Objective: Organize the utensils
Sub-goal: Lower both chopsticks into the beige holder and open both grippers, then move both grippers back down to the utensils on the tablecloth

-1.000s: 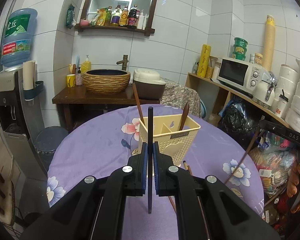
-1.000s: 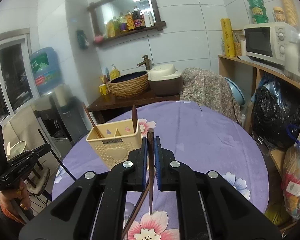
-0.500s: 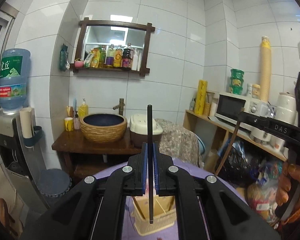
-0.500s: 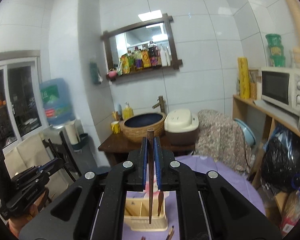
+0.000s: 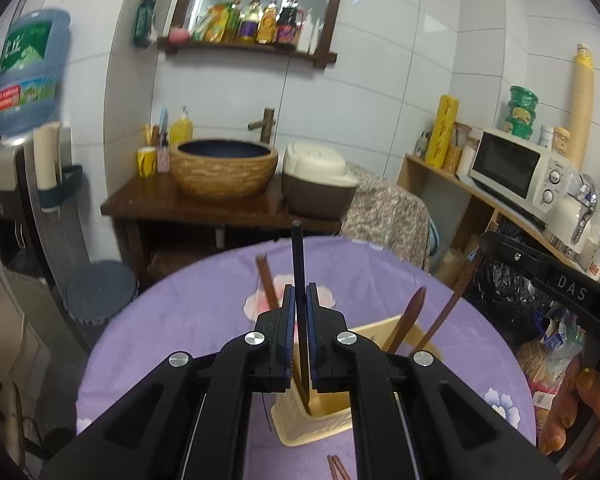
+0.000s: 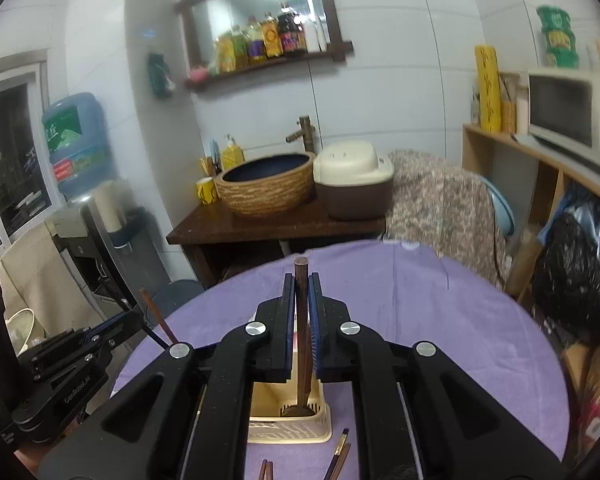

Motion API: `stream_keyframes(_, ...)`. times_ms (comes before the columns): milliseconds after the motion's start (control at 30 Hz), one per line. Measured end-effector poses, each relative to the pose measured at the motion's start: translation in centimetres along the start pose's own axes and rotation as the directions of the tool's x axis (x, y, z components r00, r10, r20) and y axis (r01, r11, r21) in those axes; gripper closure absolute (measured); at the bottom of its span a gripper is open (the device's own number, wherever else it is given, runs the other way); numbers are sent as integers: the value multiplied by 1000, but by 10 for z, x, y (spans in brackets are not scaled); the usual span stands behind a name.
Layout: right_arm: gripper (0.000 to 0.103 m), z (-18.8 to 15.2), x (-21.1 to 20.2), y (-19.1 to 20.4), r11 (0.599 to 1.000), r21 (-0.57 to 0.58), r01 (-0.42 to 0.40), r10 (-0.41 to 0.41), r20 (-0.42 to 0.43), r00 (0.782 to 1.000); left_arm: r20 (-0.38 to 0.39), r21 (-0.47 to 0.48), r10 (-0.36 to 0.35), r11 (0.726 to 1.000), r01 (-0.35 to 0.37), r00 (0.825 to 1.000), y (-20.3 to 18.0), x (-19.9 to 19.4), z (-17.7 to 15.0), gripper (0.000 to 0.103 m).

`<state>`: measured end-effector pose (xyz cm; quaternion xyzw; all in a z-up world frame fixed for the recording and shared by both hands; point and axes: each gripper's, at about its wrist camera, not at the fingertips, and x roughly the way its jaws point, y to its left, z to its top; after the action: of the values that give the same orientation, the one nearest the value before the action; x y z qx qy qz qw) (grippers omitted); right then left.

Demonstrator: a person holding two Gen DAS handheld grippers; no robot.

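My left gripper (image 5: 299, 300) is shut on a black chopstick (image 5: 297, 256), held upright with its lower end inside the cream utensil basket (image 5: 320, 420) on the purple table. My right gripper (image 6: 301, 292) is shut on a brown wooden utensil (image 6: 301, 280), upright, its lower end down in the same basket (image 6: 288, 424). Two brown utensils (image 5: 410, 312) stand in the basket, and a brown stick (image 5: 266, 280) leans behind it. The right gripper shows at the right of the left wrist view (image 5: 540, 276); the left gripper shows at the left of the right wrist view (image 6: 112, 328).
Loose chopsticks lie on the purple flowered tablecloth (image 6: 440, 320) near the basket (image 6: 340, 452). Behind the table stand a dark wooden stand with a woven basin (image 5: 224, 168) and a rice cooker (image 5: 316, 184). A microwave shelf (image 5: 516, 172) is at right, a water dispenser (image 5: 24, 80) at left.
Both grippers tilted down from facing the wall and lowered over the basket; the black chopstick and the brown utensil now reach into it.
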<state>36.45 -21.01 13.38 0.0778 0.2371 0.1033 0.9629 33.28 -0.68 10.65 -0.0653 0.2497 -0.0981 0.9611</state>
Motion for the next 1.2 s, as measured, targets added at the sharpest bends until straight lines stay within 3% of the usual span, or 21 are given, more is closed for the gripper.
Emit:
stream_keyframes(233, 95, -13, 24, -11, 1000, 24, -5, 7, -59, 998, -40, -9, 11, 1000, -12, 999, 0, 14, -10, 96)
stream_keyframes(300, 90, -18, 29, -15, 999, 46, -9, 13, -82, 997, -38, -1, 11, 1000, -11, 999, -2, 12, -12, 95)
stream_keyframes(333, 86, -20, 29, -16, 999, 46, -7, 10, -83, 996, -30, 6, 13, 1000, -13, 999, -3, 9, -13, 90)
stream_keyframes(400, 46, -25, 27, -19, 999, 52, 0, 4, -73, 997, -7, 13, 11, 1000, -11, 1000, -4, 1, -16, 69)
stream_keyframes(433, 38, -29, 22, -21, 998, 62, 2, 2, -57, 998, 4, 11, 8, 1000, -8, 1000, -4, -3, -17, 54)
stream_keyframes(533, 36, -40, 10, -26, 998, 65, -6, 9, -42, 999, 49, 12, -12, 1000, 12, 999, -3, -28, -28, 42)
stream_keyframes(600, 25, -53, 0, -29, 998, 64, -3, 6, -51, 999, 55, 24, 0, 1000, -1, 999, -1, -42, -41, 33)
stream_keyframes(667, 23, -66, -8, -32, 998, 62, 3, 1, -69, 998, 49, 18, 10, 1000, -10, 999, 3, -53, -59, 27)
stream_keyframes(900, 15, -138, -30, -40, 997, 16, 82, -78, -172, 982, -116, 19, 50, 999, -48, 992, 20, -53, -131, 25)
stream_keyframes(1000, 12, -178, -42, -42, 986, -41, 163, -168, -201, 965, -190, 18, 79, 997, -77, 979, 26, -53, -163, 25)
stream_keyframes(1200, 10, -252, -66, -54, 963, -55, 263, -267, -279, 922, -295, -3, 42, 999, -45, 955, 26, -58, -206, 31)
